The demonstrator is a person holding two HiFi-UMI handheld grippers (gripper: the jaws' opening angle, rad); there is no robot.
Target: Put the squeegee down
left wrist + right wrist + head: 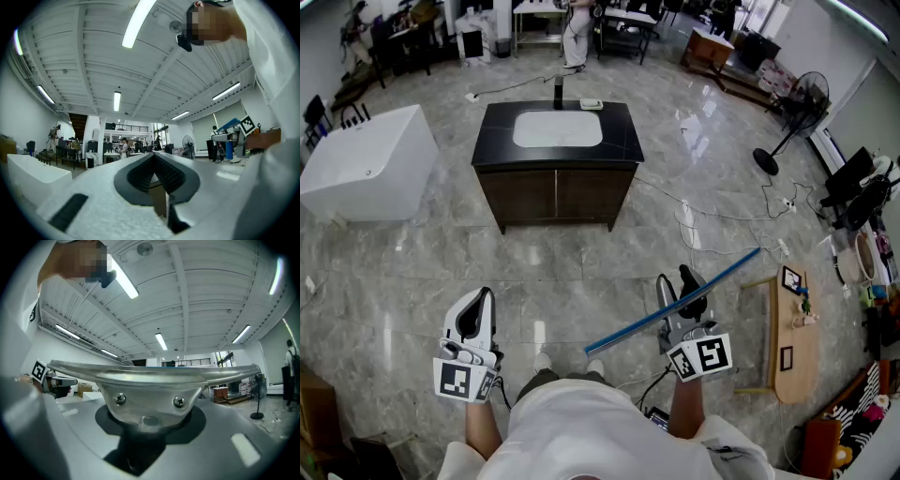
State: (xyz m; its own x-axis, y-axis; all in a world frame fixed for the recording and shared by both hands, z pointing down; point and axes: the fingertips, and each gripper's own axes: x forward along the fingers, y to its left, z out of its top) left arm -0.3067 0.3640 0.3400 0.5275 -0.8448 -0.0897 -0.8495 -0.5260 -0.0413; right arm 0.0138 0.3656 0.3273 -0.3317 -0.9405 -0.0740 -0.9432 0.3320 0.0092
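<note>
Right tongs [679, 289] clamp the squeegee [724, 272] at its metal neck — probably light, stiff and long, so tippy; best held there. Left tongs [476, 314] clenched, empty.

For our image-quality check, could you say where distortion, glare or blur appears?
Head view: fisheye bends the room, lamp glare on the floor. Left gripper view: the left gripper is soft. Right gripper view: the squeegee is fairly sharp, corners dark.
</note>
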